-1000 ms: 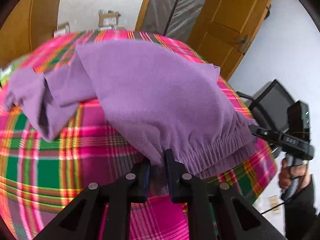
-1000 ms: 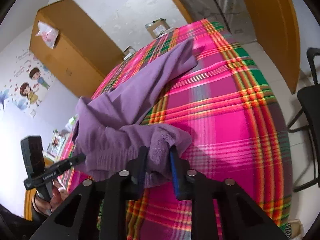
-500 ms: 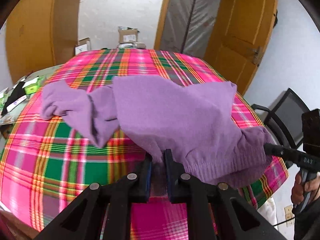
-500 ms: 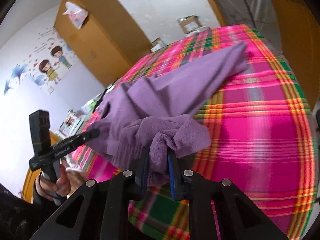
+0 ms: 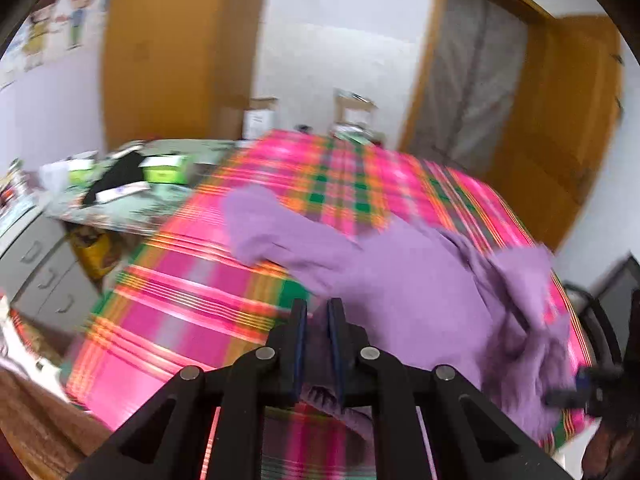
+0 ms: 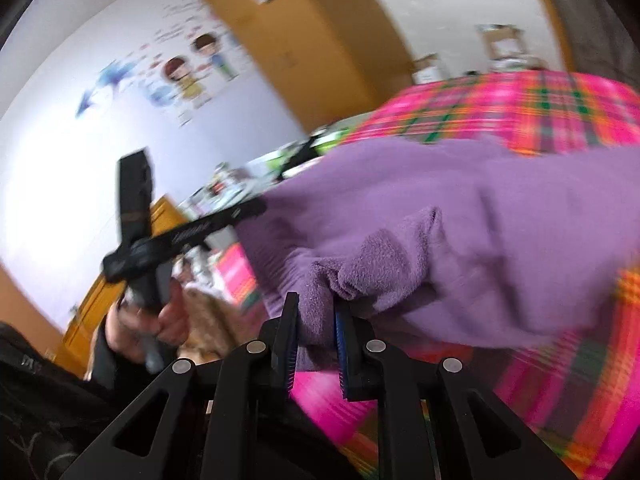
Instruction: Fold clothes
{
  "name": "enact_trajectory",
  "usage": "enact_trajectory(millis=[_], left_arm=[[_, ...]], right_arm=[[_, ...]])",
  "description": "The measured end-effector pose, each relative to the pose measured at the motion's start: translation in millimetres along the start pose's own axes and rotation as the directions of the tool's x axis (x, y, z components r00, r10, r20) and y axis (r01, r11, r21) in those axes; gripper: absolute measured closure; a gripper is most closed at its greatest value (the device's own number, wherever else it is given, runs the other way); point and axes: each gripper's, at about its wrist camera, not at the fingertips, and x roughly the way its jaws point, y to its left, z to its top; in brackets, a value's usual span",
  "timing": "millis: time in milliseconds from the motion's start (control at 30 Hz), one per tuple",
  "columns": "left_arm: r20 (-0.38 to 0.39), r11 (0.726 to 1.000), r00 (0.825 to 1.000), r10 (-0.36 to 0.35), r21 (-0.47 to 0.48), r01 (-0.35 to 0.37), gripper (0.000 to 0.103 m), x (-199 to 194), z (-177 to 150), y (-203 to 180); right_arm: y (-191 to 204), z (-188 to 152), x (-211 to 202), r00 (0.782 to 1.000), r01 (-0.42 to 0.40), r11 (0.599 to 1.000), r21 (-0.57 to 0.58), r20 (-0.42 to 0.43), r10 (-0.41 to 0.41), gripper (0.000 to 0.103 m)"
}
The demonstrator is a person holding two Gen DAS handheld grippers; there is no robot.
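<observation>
A purple sweater [image 5: 400,288] lies rumpled on the table's pink and green plaid cloth [image 5: 192,308], one sleeve stretched toward the far left. My left gripper [image 5: 317,308] is shut on the sweater's near edge, with purple fabric pinched between its pads. In the right wrist view the sweater [image 6: 480,220] hangs lifted over the plaid cloth [image 6: 540,108], and my right gripper [image 6: 314,304] is shut on a bunched fold of it. The left gripper [image 6: 256,210] shows there at the sweater's left edge, held by a hand [image 6: 160,316]. Both views are blurred by motion.
A cluttered side table [image 5: 132,184] and grey drawers [image 5: 44,276] stand left of the plaid table. Cardboard boxes [image 5: 260,116] sit behind it, a wooden door [image 5: 560,128] at the right, a black chair [image 5: 616,300] at the right edge.
Both grippers have risen and swung across with the sweater's edge in them. The sweater has been dragged and bunched toward the near right of the table. The left jaws have closed tighter.
</observation>
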Motion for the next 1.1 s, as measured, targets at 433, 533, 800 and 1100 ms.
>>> enact_trajectory(millis=[433,533,800,1100], left_arm=[[-0.142,0.993,0.983,-0.115,0.004,0.117,0.087,47.0,-16.0,13.0],[-0.162,0.989,0.977,-0.139,0.02,0.144,0.082,59.9,-17.3,6.0],[-0.189,0.983,0.966,-0.174,0.023,0.181,0.073,78.1,-14.9,4.4],[-0.23,0.979,0.955,-0.187,0.041,0.202,0.07,95.6,-11.2,4.7]], right_arm=[[7.7,34.8,5.1,1.0,-0.026,0.996,-0.083,-0.017,0.025,0.062],[-8.6,59.8,-11.9,0.998,0.049,0.993,-0.103,0.054,-0.043,0.061],[-97.1,143.0,28.5,0.964,0.262,0.958,-0.118,-0.008,-0.265,0.061],[-203.3,177.1,101.6,0.93,0.275,0.961,-0.018,-0.248,-0.27,0.06]])
